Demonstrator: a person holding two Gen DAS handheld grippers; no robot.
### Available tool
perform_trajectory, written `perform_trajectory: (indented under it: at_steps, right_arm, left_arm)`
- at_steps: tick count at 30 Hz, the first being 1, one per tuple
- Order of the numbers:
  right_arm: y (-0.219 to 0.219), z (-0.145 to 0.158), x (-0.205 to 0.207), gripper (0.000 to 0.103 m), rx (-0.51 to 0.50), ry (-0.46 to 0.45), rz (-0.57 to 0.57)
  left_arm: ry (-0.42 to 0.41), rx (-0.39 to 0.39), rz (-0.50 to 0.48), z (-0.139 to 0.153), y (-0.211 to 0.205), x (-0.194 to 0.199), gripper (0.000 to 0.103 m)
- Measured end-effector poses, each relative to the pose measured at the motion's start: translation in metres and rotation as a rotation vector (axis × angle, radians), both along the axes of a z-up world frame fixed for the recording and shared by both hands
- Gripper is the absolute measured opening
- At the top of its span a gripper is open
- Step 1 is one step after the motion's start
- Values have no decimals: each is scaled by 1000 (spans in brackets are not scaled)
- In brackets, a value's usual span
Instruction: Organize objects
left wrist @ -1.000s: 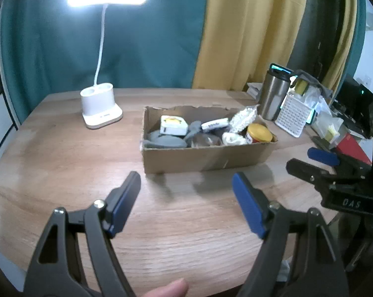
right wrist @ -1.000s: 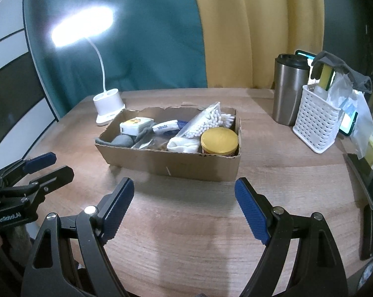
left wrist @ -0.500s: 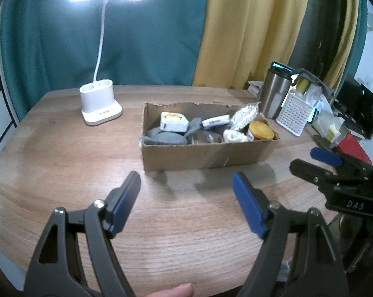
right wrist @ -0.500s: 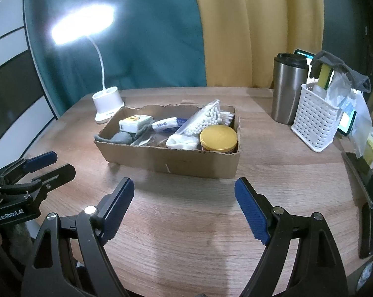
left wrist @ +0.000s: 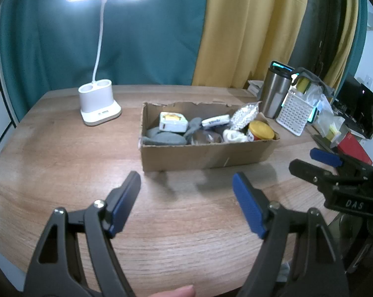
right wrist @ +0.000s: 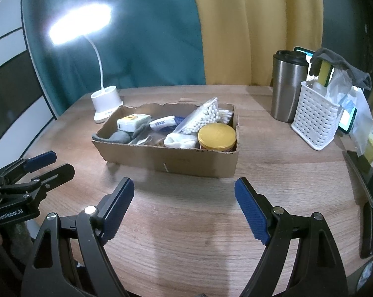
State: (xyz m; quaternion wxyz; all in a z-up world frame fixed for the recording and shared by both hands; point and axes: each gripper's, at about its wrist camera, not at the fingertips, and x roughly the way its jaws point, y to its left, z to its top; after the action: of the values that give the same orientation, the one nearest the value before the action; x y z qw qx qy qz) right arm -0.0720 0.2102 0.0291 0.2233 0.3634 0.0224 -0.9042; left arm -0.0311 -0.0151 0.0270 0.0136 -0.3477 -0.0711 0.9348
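An open cardboard box (left wrist: pixel 201 156) (right wrist: pixel 176 160) sits mid-table. It holds a white and yellow tape measure (left wrist: pixel 172 121) (right wrist: pixel 133 121), grey socks (left wrist: pixel 165 138), a white tube (right wrist: pixel 162 123), a bag of cotton swabs (right wrist: pixel 203 120), a white cloth (right wrist: pixel 180 140) and a jar with a gold lid (left wrist: pixel 260 130) (right wrist: pixel 217 136). My left gripper (left wrist: pixel 186 193) is open and empty above the table in front of the box. My right gripper (right wrist: pixel 184 198) is open and empty, also short of the box.
A lit white desk lamp (left wrist: pixel 98 109) (right wrist: pixel 104 101) stands back left. A steel tumbler (right wrist: pixel 286 86) and a white perforated basket (right wrist: pixel 315 118) with sponges stand at the right. More clutter lies at the far right edge (left wrist: pixel 352 146).
Both grippers have drawn back and risen slightly from the box. Nothing was grasped or moved.
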Motion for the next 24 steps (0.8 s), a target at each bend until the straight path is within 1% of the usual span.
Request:
perform_trajectory:
  at_steps: [24]
  right_arm:
    - [-1, -4, -2, 86, 3, -9, 4]
  left_arm:
    - [-2, -5, -9, -3, -1, -3, 78]
